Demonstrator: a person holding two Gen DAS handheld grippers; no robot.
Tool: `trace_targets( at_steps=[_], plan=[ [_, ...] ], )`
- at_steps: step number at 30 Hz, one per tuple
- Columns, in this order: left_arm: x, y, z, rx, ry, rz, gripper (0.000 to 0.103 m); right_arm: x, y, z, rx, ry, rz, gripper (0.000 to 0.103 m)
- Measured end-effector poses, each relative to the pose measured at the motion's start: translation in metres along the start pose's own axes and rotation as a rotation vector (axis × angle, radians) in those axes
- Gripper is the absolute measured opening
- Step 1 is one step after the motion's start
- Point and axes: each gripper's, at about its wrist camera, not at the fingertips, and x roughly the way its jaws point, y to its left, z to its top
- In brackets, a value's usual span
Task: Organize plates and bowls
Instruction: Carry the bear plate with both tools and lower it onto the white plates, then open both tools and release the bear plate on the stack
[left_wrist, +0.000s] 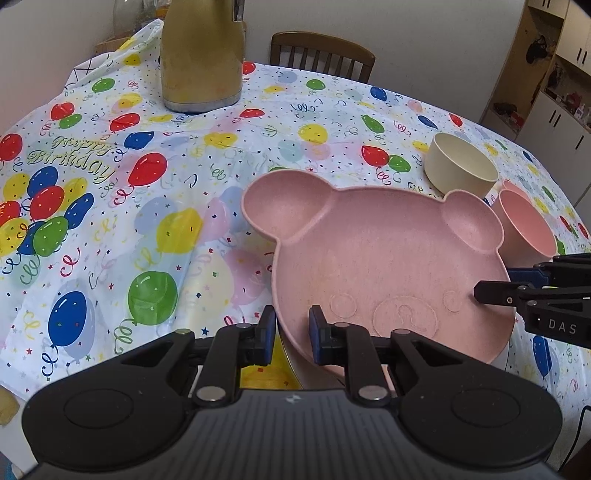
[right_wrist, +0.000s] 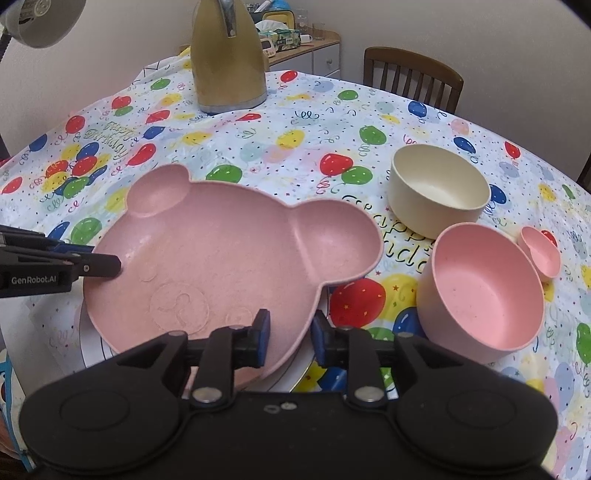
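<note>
Pink bear-shaped plastic plate (right_wrist: 218, 258) lying on a flat white plate (right_wrist: 291, 373), near edge of the balloon-printed worktop (left_wrist: 147, 184), ears pointing away toward the gold metal kettle (right_wrist: 229, 59).

Left tool (left_wrist: 291, 332) straddling the bear plate's rim at its left near edge: one finger outside the rim, one inside over the basin, gap visible on both sides, so parted and not yet clamped. Right tool (right_wrist: 288, 334) doing the same at the right near edge, fingers spread either side of the rim, nothing gripped. Seen from the other camera, each tool reaching in over the rim from its own side.

Bowls all to the right of the bear plate: pink plastic bowl (right_wrist: 484, 291) just beside the right ear, cream plastic bowl (right_wrist: 439, 188) beyond it, small pink cup (right_wrist: 539, 254) furthest right. Right tool clearly nearer to these.

Likely judgement: bear plate already stacked; bowls next, reached by swinging rightward from the bear plate.
</note>
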Motion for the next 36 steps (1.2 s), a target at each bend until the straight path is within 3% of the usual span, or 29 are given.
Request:
trace_targets(
  at_steps=[4, 6, 12, 22, 28, 30, 36],
  plan=[
    [-0.001, -0.001, -0.004, 0.007, 0.004, 0.002, 0.018, -0.003, 0.002, -0.003, -0.01, -0.004, -0.005, 0.029],
    [-0.003, -0.001, -0.006, 0.005, 0.003, -0.003, 0.019, -0.007, 0.003, -0.004, -0.02, -0.023, -0.018, 0.037],
    [-0.012, -0.005, -0.01, 0.012, -0.008, 0.002, 0.019, -0.019, 0.002, -0.007, -0.029, -0.051, -0.01, 0.05],
    [-0.03, -0.015, -0.015, 0.031, -0.039, 0.013, 0.021, -0.036, 0.001, -0.01, -0.022, -0.097, 0.019, 0.061],
    [-0.046, -0.024, -0.011, 0.031, -0.103, 0.005, 0.039, -0.055, -0.003, -0.011, -0.017, -0.154, 0.034, 0.069],
    [-0.052, -0.029, -0.009, 0.037, -0.133, 0.006, 0.054, -0.062, -0.006, -0.013, -0.01, -0.174, 0.037, 0.072],
    [-0.061, -0.052, -0.002, 0.069, -0.193, -0.022, 0.055, -0.084, -0.021, -0.017, 0.018, -0.237, 0.026, 0.083]
  ],
)
